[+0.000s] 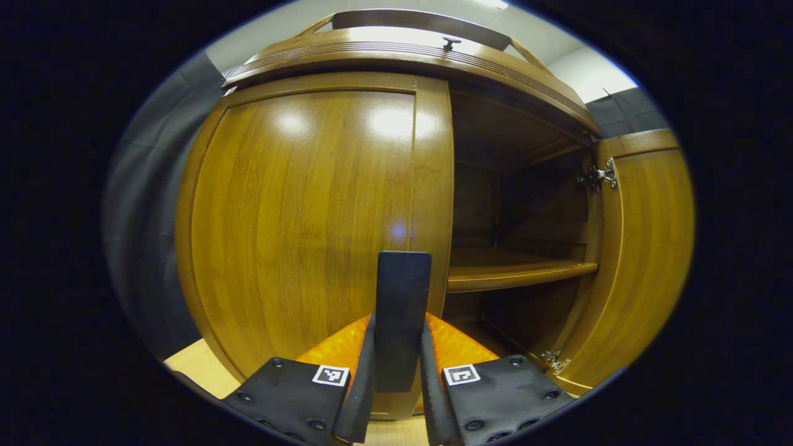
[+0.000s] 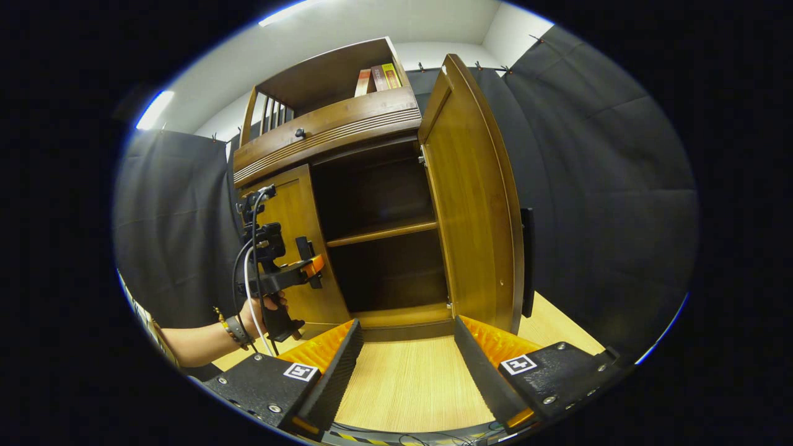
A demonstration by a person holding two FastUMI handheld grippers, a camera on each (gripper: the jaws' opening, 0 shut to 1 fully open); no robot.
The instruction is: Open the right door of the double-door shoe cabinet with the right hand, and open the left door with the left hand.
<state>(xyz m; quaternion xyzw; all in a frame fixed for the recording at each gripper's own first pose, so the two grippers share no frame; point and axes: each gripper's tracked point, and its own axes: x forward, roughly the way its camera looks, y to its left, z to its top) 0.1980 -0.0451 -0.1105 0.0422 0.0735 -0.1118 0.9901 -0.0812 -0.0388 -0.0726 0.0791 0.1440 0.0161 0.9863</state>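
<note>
Left gripper: my left gripper (image 1: 398, 371) sits at the bottom centre of the left gripper view, its fingers (image 1: 362, 378) closed on the left handle (image 1: 401, 319), one pad on each side of the dark bar.
Why held so: I judge the bar is pinched from both sides so that a pull will swing the door without slipping.
Left door: the left door (image 1: 303, 223) takes up the left and centre of that view and lies shut against the cabinet; the handle stands upright near its right edge, far from the hinge side, where a pull has most leverage.
Seen from the other side: in the right gripper view, lower left, my hand (image 2: 263, 310) holds the left gripper against the door's front.
Right gripper: my right gripper (image 2: 406, 375) hangs at the bottom of its view with fingers spread wide, holding nothing, the wood floor (image 2: 409, 384) between them.
Right door: the right door (image 2: 474, 210) stands swung out, centre right of that view, its handle (image 2: 527, 260) on the outer face.
Cabinet: the cabinet (image 2: 334, 130) is dark inside, with one bare shelf (image 2: 381, 232) across the middle.
Stage: the right half looks done; the left door is gripped but not yet opened.
</note>
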